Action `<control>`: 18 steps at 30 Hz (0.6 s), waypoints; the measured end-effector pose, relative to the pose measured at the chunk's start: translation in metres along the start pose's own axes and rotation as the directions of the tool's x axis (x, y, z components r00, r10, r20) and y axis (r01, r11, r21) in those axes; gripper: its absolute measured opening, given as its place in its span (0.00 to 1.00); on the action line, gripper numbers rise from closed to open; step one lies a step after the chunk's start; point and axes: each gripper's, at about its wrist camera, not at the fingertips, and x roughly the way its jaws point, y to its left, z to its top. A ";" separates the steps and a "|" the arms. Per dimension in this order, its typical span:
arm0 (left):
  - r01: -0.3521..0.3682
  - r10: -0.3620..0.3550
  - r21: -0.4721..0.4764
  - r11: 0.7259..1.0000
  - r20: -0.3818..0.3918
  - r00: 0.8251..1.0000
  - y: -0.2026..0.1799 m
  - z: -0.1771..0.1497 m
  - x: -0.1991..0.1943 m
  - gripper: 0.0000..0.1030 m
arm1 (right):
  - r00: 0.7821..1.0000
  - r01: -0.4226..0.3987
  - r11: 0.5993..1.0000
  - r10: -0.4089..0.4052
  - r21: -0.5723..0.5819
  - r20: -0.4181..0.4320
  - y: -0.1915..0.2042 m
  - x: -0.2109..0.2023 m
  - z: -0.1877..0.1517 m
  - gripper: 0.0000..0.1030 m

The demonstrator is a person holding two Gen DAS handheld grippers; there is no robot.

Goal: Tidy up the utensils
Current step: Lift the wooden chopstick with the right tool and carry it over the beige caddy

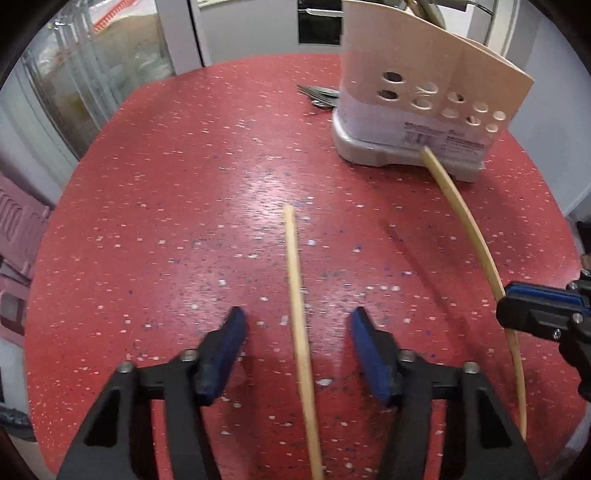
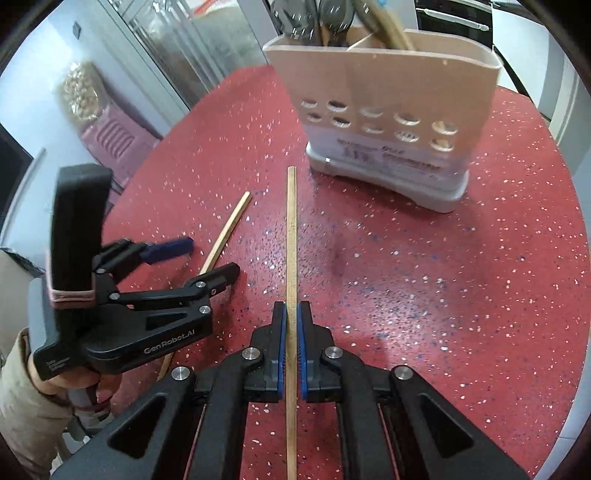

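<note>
Two wooden chopsticks are on or over the red speckled table (image 1: pixel 166 221). My left gripper (image 1: pixel 297 321) is open, its blue pads either side of one chopstick (image 1: pixel 295 280) that lies flat; it also shows in the right wrist view (image 2: pixel 225 229). My right gripper (image 2: pixel 291 317) is shut on the second chopstick (image 2: pixel 291 240), which points toward the beige utensil holder (image 2: pixel 384 110). That chopstick (image 1: pixel 469 218) and the right gripper (image 1: pixel 532 314) show at the right of the left wrist view. The holder (image 1: pixel 417 92) contains spoons, forks and wooden utensils.
Metal forks (image 1: pixel 319 94) lie on the table to the left of the holder. A pink plastic chair (image 2: pixel 110 136) stands beyond the table's left edge. A glass cabinet (image 1: pixel 92 66) and an oven (image 1: pixel 319 22) stand behind.
</note>
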 end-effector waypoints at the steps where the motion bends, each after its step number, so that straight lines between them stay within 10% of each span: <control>1: 0.013 -0.013 0.008 1.000 -0.004 1.000 -0.002 0.000 -0.001 0.58 | 1.000 -0.007 1.000 0.007 0.000 0.012 -0.003 -0.005 0.000 0.06; 4: 0.019 -0.019 0.035 0.999 -0.008 1.000 -0.010 0.004 -0.003 0.30 | 0.999 -0.019 1.000 0.019 0.002 0.036 -0.013 -0.022 0.000 0.06; 18: 0.083 -0.052 -0.122 0.989 0.242 0.969 0.000 -0.001 -0.063 0.30 | 0.981 -0.071 0.997 0.070 0.001 0.183 -0.039 -0.088 -0.006 0.06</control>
